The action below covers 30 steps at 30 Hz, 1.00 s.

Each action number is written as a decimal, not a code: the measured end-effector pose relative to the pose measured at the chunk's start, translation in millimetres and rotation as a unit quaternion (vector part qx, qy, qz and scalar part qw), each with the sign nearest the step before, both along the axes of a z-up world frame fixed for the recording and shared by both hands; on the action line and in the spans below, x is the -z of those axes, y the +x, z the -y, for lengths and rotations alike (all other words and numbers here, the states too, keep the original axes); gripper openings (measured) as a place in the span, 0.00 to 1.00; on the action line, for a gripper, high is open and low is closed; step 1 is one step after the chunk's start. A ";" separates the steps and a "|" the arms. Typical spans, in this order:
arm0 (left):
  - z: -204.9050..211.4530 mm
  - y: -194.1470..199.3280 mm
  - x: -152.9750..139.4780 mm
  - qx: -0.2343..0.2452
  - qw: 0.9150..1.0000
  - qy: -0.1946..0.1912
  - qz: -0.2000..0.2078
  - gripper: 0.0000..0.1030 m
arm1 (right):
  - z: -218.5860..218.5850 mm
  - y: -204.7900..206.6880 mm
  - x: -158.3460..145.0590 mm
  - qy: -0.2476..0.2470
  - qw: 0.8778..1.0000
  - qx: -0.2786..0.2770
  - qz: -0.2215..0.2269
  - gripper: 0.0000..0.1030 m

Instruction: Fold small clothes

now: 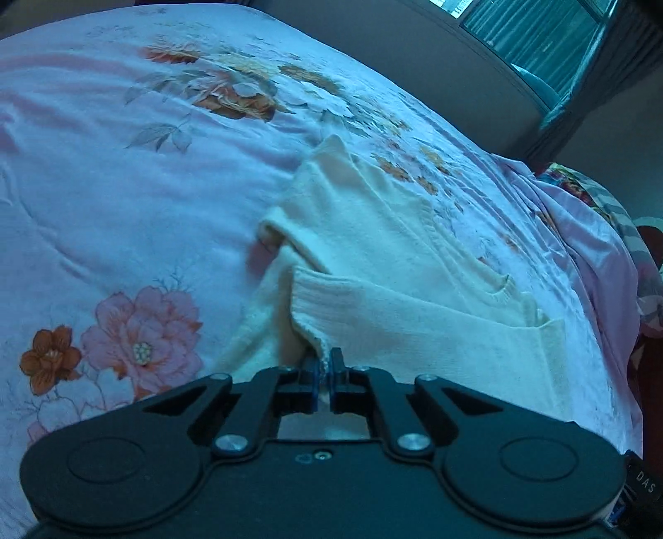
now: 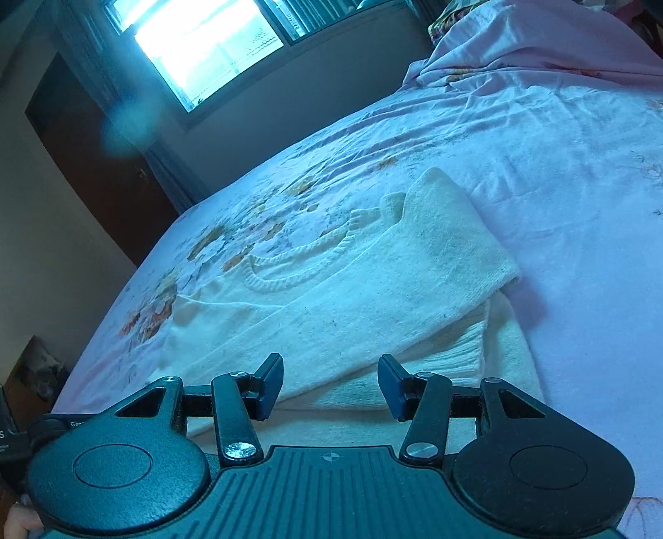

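A small cream knit sweater (image 1: 398, 265) lies on a pink floral bedsheet (image 1: 124, 199). In the left wrist view my left gripper (image 1: 327, 362) is shut on the ribbed cuff (image 1: 315, 307) of a sleeve, which is lifted and drawn across the sweater's body. In the right wrist view the same sweater (image 2: 331, 307) shows its round neckline (image 2: 298, 265), with a sleeve (image 2: 451, 232) folded across it. My right gripper (image 2: 331, 387) hovers open just over the sweater's near edge, with nothing pinched between its pads.
The bedsheet (image 2: 538, 145) is wrinkled and bunched toward a patterned pillow (image 2: 447, 16) at the far end. A bright window (image 2: 199, 41) and a dark door (image 2: 91, 166) stand beyond the bed's edge. A fingertip (image 2: 16, 522) shows at the lower left.
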<state>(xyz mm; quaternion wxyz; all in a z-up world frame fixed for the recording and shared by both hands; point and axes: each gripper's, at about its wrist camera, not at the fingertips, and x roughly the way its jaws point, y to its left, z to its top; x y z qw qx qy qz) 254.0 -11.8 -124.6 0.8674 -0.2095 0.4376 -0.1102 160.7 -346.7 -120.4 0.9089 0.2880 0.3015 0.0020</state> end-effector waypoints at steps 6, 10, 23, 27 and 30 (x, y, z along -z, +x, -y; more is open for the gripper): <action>1.2 8.2 -13.9 0.012 0.999 0.018 0.026 0.03 | -12.7 9.8 2.0 -0.011 1.000 -0.014 -0.002 0.49; -1.2 3.5 -0.9 0.006 0.999 0.030 0.018 0.04 | -14.4 15.6 2.5 -0.021 1.000 -0.019 -0.008 0.49; 10.7 -13.5 -47.9 0.028 0.995 0.055 0.072 0.11 | 14.8 19.6 -2.4 -0.080 0.996 0.031 -0.005 0.49; 42.7 4.3 -35.2 0.074 0.993 0.068 0.063 0.17 | 47.7 10.0 2.3 -0.076 0.992 0.093 -0.022 0.49; 47.6 18.2 -5.4 0.067 0.992 0.101 0.032 0.14 | 66.3 8.8 -0.2 -0.093 0.988 0.118 -0.027 0.48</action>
